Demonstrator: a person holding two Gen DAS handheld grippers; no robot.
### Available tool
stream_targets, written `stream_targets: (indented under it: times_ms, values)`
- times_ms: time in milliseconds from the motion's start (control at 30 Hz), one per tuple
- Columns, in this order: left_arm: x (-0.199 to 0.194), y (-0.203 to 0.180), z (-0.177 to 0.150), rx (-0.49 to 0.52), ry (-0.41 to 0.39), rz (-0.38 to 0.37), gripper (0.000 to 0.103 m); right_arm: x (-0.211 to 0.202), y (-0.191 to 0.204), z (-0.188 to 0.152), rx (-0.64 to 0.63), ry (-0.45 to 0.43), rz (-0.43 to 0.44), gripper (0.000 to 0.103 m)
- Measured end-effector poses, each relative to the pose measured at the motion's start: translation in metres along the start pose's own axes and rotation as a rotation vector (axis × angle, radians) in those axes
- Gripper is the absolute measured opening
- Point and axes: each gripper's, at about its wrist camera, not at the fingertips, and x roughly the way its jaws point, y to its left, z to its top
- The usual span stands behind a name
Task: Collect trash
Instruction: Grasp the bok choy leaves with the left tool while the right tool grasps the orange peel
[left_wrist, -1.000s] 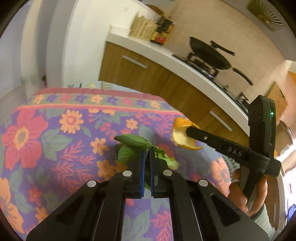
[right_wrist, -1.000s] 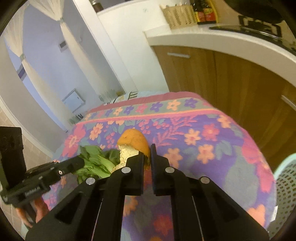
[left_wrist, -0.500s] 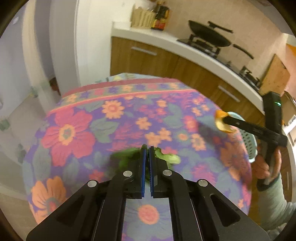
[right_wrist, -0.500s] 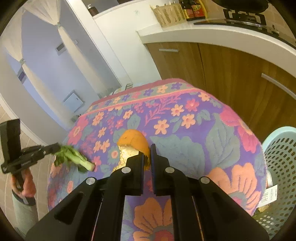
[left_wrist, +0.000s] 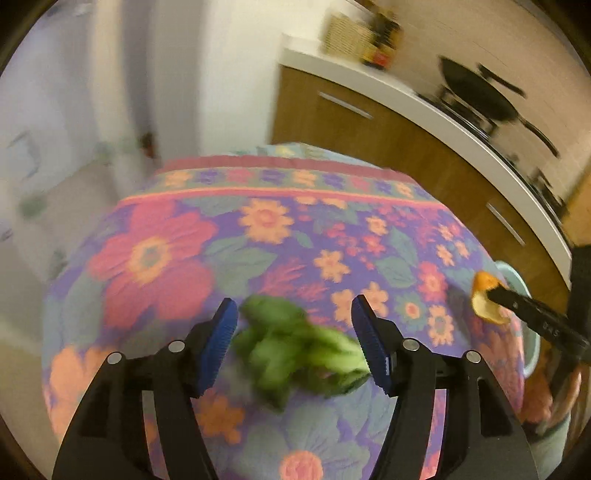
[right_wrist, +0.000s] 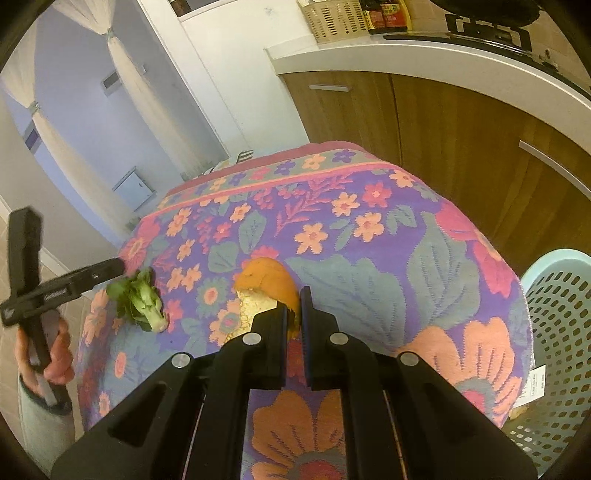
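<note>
Kitchen cabinets and a white counter stand behind a table draped in a flowered cloth (right_wrist: 369, 229), with a pale blue mesh basket (right_wrist: 561, 332) at its right edge, below the tabletop. The right gripper (right_wrist: 293, 310) is clamped on a piece of orange peel (right_wrist: 266, 280), carried above the cloth. The left gripper (left_wrist: 295, 343) has its jaws opening, and the leafy green scrap (left_wrist: 295, 350) sits blurred between the spread blue pads (left_wrist: 221, 343), no longer pinched (whether it has landed on the cloth I cannot tell).

The greens are well apart from the basket, so this drop does not collect them. To do the step well, I would carry the peel right over the basket's mouth before letting go, low enough that it cannot bounce off the rim. Then regrasp the greens by the thick pale stem, which should hold better than limp leaves.
</note>
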Motion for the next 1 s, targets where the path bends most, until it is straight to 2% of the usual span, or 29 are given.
stream_targets:
  times_ms: [67, 133, 267, 333, 433, 533, 667, 700, 767, 800, 867, 900, 967, 1000]
  values:
    - [-0.008, -0.001, -0.011, -0.047, -0.006, 0.038, 0.064, 0.002, -0.002, -0.001, 0.006, 0.002, 0.008, 0.005]
    - [-0.012, -0.005, -0.023, -0.075, 0.009, 0.021, 0.064, 0.003, -0.003, -0.003, 0.011, 0.006, 0.015, 0.005]
    - [0.002, -0.021, -0.037, -0.114, 0.088, -0.038, 0.064, 0.002, -0.005, -0.008, 0.019, 0.007, 0.023, 0.005]
    - [0.016, -0.028, -0.037, -0.116, 0.120, -0.032, 0.064, -0.001, -0.007, -0.010, 0.022, 0.004, 0.021, 0.005]
    - [0.037, -0.036, -0.026, -0.123, 0.128, -0.020, 0.065, -0.007, -0.008, -0.011, 0.010, -0.004, 0.015, 0.005]
    - [0.045, -0.046, -0.018, -0.102, 0.131, 0.033, 0.066, -0.011, -0.009, -0.011, -0.008, -0.013, -0.004, 0.005]
    - [0.049, -0.055, -0.015, -0.066, 0.126, 0.142, 0.054, -0.009, -0.014, -0.011, 0.002, -0.009, 0.003, 0.005]
    - [0.049, -0.057, -0.017, -0.052, 0.117, 0.176, 0.046, -0.008, -0.015, -0.012, 0.004, -0.007, 0.004, 0.005]
    - [0.047, -0.059, -0.022, -0.033, 0.100, 0.201, 0.041, -0.005, -0.016, -0.013, 0.009, -0.001, 0.010, 0.005]
    - [0.045, -0.058, -0.024, -0.030, 0.091, 0.206, 0.035, -0.004, -0.016, -0.013, 0.007, 0.000, 0.013, 0.005]
    - [0.039, -0.054, -0.028, -0.053, 0.073, 0.161, 0.028, -0.006, -0.014, -0.015, -0.004, -0.010, 0.008, 0.005]
    - [0.034, -0.051, -0.030, -0.071, 0.059, 0.112, 0.023, -0.008, -0.013, -0.015, -0.008, -0.017, 0.002, 0.005]
    - [0.018, -0.047, -0.036, -0.081, 0.008, 0.030, 0.023, -0.015, -0.011, -0.017, -0.025, -0.041, -0.009, 0.005]
    - [0.012, -0.051, -0.039, -0.069, -0.013, 0.021, 0.023, -0.019, -0.011, -0.017, -0.031, -0.055, -0.012, 0.005]
